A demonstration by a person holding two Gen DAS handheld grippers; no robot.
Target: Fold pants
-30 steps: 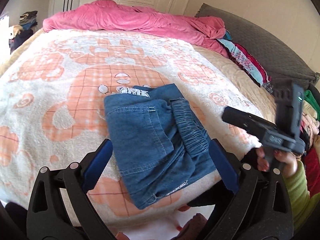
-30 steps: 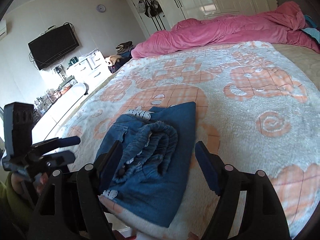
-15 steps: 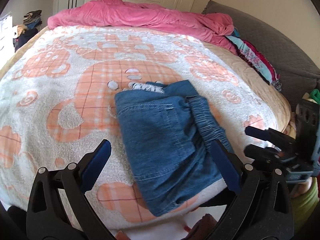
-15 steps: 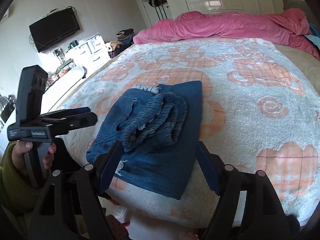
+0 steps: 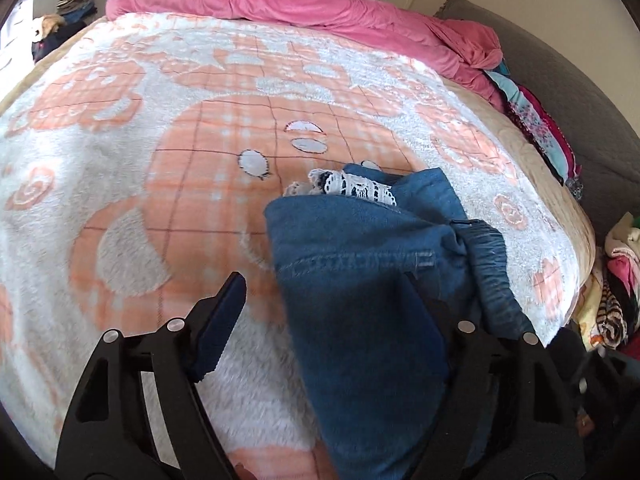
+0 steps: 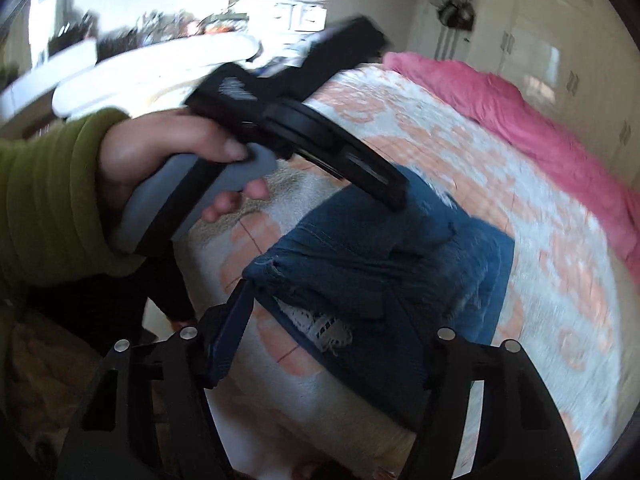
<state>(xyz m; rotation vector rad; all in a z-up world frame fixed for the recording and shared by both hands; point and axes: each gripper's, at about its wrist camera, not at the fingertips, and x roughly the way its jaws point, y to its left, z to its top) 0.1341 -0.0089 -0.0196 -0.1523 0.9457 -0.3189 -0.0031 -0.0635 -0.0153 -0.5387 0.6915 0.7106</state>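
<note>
- Bed, covered by a white fleece blanket with orange checked cartoon print (image 5: 168, 168): it serves as the work surface. A soft, wide top suits flat folding, though the pile probably drags on cloth.
- Pink crumpled duvet (image 5: 304, 4), heaped along the far edge of the bed, well apart from the work. Likely pushed there to free the middle.
- Stack of patterned clothes (image 5: 540, 128) at the bed's right side, near the grey headboard. Not involved.
- Blue denim pants with white lace trim (image 5: 372, 276): already a compact bundle near the front edge of the blanket, elastic waistband rolled on the right side, lace peeking out at the far end. In the right wrist view the near corner looks raised off the blanket, with lace hanging below it. Judgement: folding is nearly done; this reads as a final tuck or a lift.
- Person's left hand in a green sleeve (image 6: 160, 160), wrapped round the grey handle, tilting the tool down onto the bundle.
- Left gripper (image 5: 320, 320): jaws spread wide. One blue pad lies clear over the blanket, the other is mostly hidden at the denim's edge. Nothing pinched.
- Right gripper (image 6: 316, 316): jaws also wide, bracketing the bundle's near corner from the front. Whether either pad touches cloth, I cannot tell; the view is blurred.
</note>
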